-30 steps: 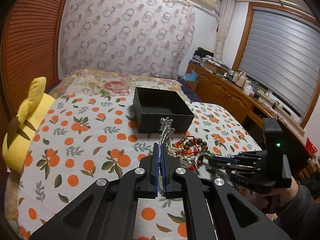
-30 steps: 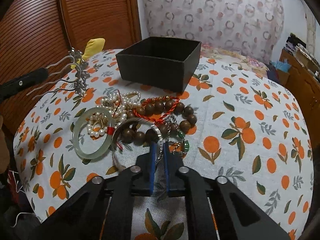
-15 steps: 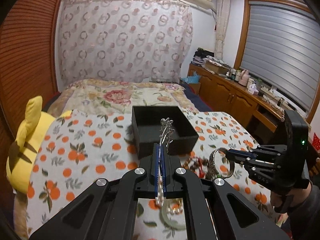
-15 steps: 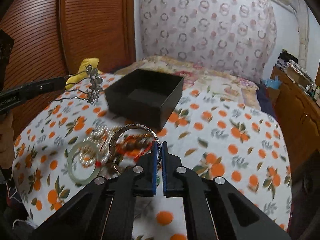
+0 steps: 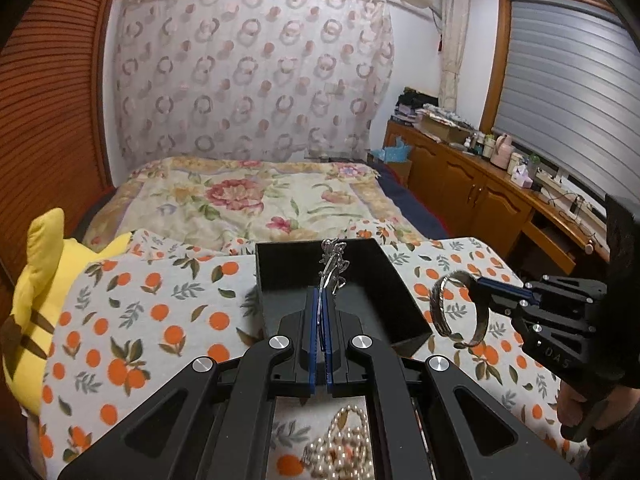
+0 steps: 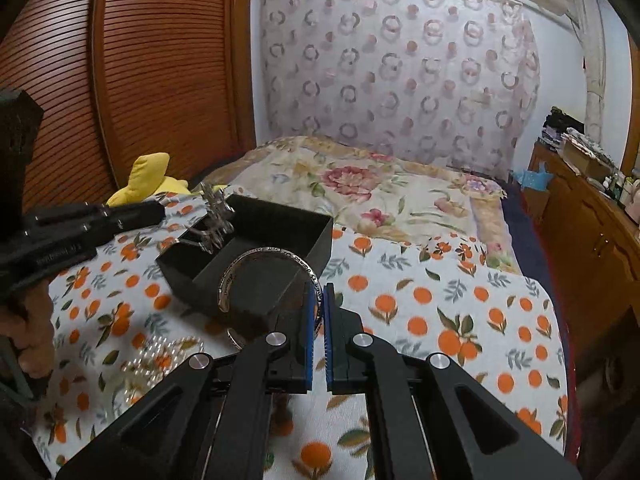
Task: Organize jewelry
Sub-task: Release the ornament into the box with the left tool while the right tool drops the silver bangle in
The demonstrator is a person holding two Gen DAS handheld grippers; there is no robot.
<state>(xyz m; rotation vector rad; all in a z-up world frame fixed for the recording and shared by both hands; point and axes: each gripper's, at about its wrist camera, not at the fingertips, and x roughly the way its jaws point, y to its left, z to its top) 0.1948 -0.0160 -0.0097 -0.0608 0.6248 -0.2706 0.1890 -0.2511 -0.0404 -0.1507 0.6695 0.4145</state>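
A black open box (image 5: pixel 372 280) (image 6: pixel 280 224) stands on the orange-print cloth. My left gripper (image 5: pixel 320 300) is shut on a silver hair comb (image 5: pixel 334 258), held over the box; the comb also shows in the right wrist view (image 6: pixel 214 220). My right gripper (image 6: pixel 319 292) is shut on a silver cuff bangle (image 6: pixel 256 272), held just above the box's near right corner; the bangle shows in the left wrist view (image 5: pixel 460 308) to the right of the box. A pearl strand (image 5: pixel 344 448) (image 6: pixel 160 356) lies on the cloth near me.
A yellow plush toy (image 5: pixel 40 280) lies at the left edge of the cloth. A floral quilt (image 5: pixel 248 200) covers the bed beyond the box. A wooden cabinet (image 5: pixel 480 188) with clutter runs along the right wall.
Both grippers rose and moved forward to the box. The right gripper lifted the bangle off the jewelry pile. The left carried the comb over the box.
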